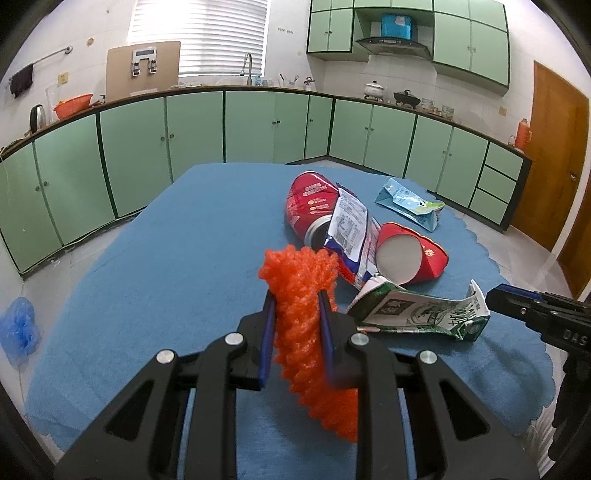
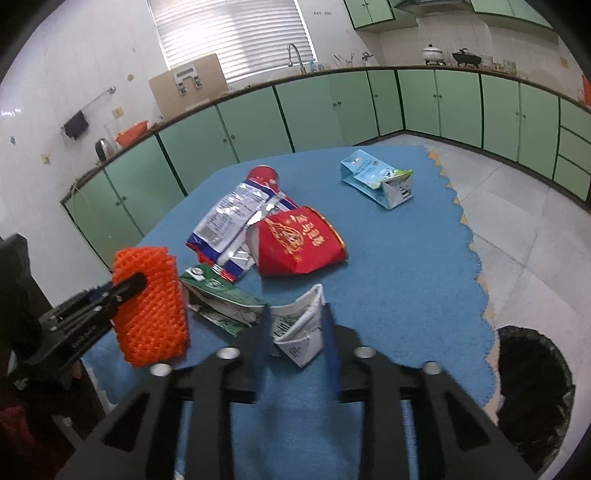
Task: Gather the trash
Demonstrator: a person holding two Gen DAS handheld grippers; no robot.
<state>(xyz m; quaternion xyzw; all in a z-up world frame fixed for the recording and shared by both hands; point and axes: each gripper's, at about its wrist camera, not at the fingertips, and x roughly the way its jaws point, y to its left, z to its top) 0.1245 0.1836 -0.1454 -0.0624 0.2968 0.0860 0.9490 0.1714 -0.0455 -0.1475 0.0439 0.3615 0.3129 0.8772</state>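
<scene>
Cabinets: green cabinets are ranged along the walls.
Window: blinds are lowered.
Door: a wooden door is seen at right.
Counter: a kettle is stood beside an orange basin.

"DAS" on right hand-held gripper, Chinese print on red cup, other pkg txt illegible
</scene>
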